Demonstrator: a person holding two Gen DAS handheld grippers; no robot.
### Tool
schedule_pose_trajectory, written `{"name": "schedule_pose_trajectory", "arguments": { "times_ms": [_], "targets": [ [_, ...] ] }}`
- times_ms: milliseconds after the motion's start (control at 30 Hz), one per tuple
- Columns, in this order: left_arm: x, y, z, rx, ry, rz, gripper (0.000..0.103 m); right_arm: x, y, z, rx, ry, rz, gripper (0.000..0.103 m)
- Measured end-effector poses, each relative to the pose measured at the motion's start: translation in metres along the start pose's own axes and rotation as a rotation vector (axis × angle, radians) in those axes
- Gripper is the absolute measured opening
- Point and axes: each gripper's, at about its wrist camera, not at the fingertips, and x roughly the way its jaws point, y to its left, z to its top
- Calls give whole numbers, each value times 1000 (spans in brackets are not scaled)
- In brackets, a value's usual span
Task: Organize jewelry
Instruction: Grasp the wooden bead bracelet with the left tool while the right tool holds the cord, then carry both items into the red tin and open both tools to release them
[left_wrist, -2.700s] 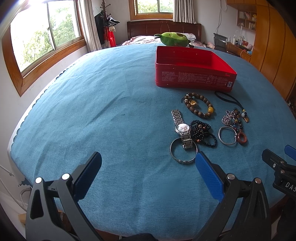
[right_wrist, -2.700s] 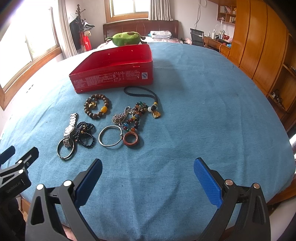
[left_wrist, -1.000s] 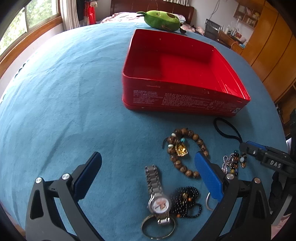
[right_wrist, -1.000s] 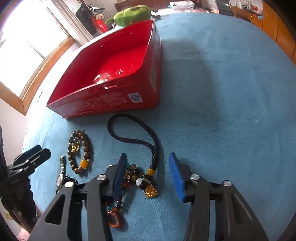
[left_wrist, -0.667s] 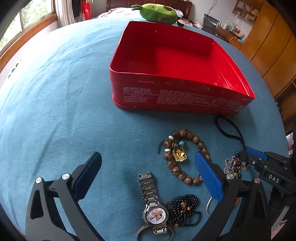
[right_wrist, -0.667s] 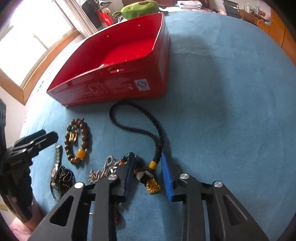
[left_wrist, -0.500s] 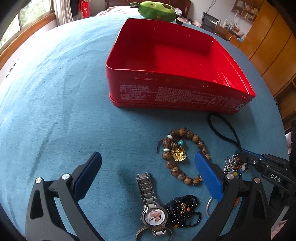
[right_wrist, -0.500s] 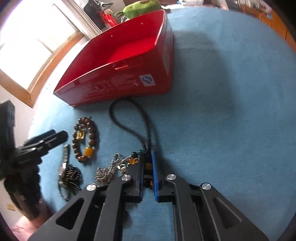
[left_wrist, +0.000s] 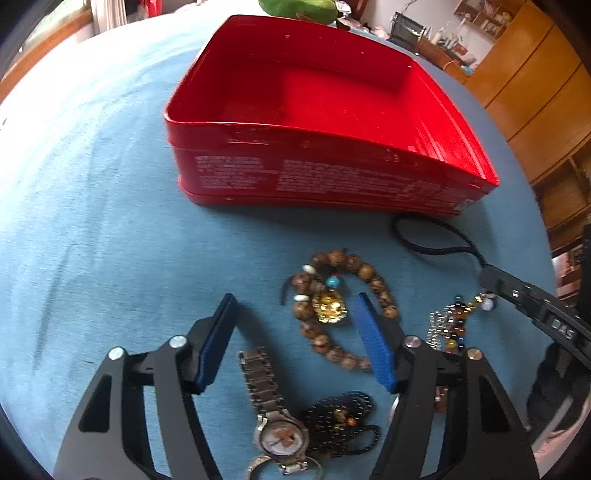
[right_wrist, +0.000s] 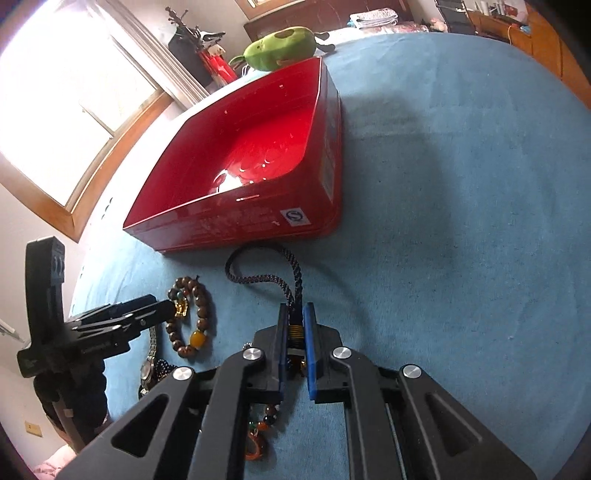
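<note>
The right gripper (right_wrist: 294, 328) has its jaws pinched narrow on the black cord necklace (right_wrist: 291, 275), right at the gold band just above the pendant. The cord loops up toward the middle of the right wrist frame and nearly reaches the front wall of the red tin (right_wrist: 236, 221), which sits upper centre, open and with nothing in it that I can see.

The left gripper (left_wrist: 295, 339) is low in its own frame with jaws wide, holding nothing. Its right pad lies over the edge of the wooden bead bracelet (left_wrist: 343, 314), and the watch (left_wrist: 273, 413) and black bead strand (left_wrist: 343, 424) sit between and below the pads, all on the blue desk (right_wrist: 461, 221).

What I'd worry about:
- The grip is on one small spot. Lift fast and I think the long cord swings and snags the tin's rim, so part of it ends up hanging outside.
- The pendant end sits right next to the mixed bead chain (left_wrist: 450, 325). If they're tangled (can't tell from here), lifting drags that one along too.
- The two grippers are close together. Both going for the tin at once could bump.
- The left pad might shove the bracelet sideways into the watch if it closes crooked.
</note>
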Motion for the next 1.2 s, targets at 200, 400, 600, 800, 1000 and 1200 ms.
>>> {"name": "schedule_pose_trajectory", "arguments": {
  "times_ms": [200, 400, 600, 800, 1000, 1200],
  "targets": [
    [8, -9, 8, 9, 6, -52, 58, 17, 8, 6, 1, -16, 7, 8],
    [15, -11, 15, 0, 8, -66, 31, 26, 3, 8, 9, -11, 19, 8],
    [14, -4, 12, -26, -6, -73, 19, 35, -4, 8, 25, 12, 30, 8],
    [-12, 1, -5, -24, -54, -122, 19, 34, -5, 8, 23, 2, 29, 8],
    [-35, -8, -10, 12, -115, -168, 19, 31, -4, 6, 17, -5, 27, 8],
    [-8, -10, -5, -14, -62, -119, 18, 32, -4, 5, 22, 6, 20, 8]
  ]
}}
